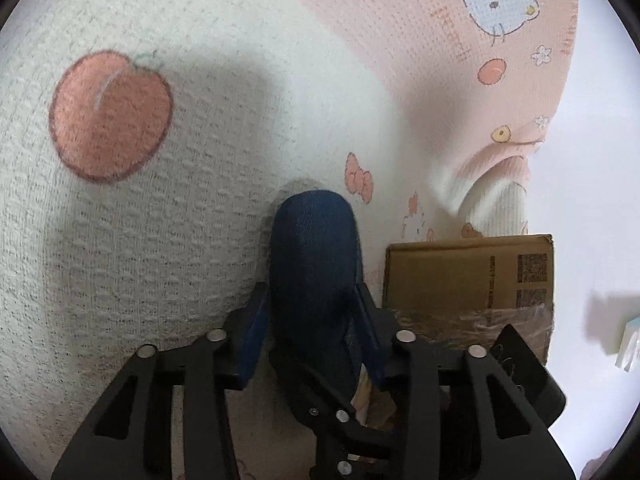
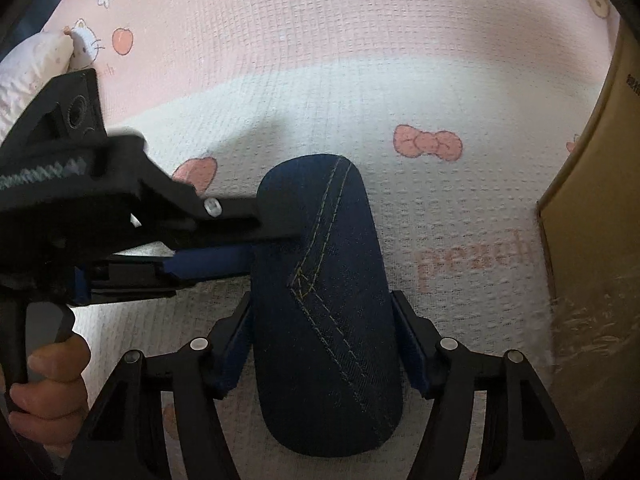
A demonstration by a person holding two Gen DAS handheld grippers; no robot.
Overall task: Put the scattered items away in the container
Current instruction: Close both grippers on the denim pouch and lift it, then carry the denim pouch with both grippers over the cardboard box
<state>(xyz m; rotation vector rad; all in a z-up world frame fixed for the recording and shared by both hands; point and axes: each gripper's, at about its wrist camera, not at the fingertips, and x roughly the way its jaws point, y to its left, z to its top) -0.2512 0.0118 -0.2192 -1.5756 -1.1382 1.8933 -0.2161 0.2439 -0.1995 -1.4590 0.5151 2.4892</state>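
Observation:
A dark blue denim roll (image 2: 328, 300) with yellow stitching lies on a pink and white printed blanket (image 2: 360, 92). My right gripper (image 2: 324, 344) is closed around its middle, blue pads against both sides. My left gripper (image 1: 312, 312) grips the same roll (image 1: 314, 256) end-on; in the right wrist view it reaches in from the left (image 2: 224, 240) and holds the roll's far end. A brown cardboard box (image 1: 468, 284) stands on the blanket just right of the roll; its side also shows at the right edge of the right wrist view (image 2: 592, 248).
A white pillow (image 2: 28, 68) lies at the far left. The blanket bunches into a fold (image 1: 496, 176) behind the box. A small white object (image 1: 628, 344) sits on the pale surface at the right edge.

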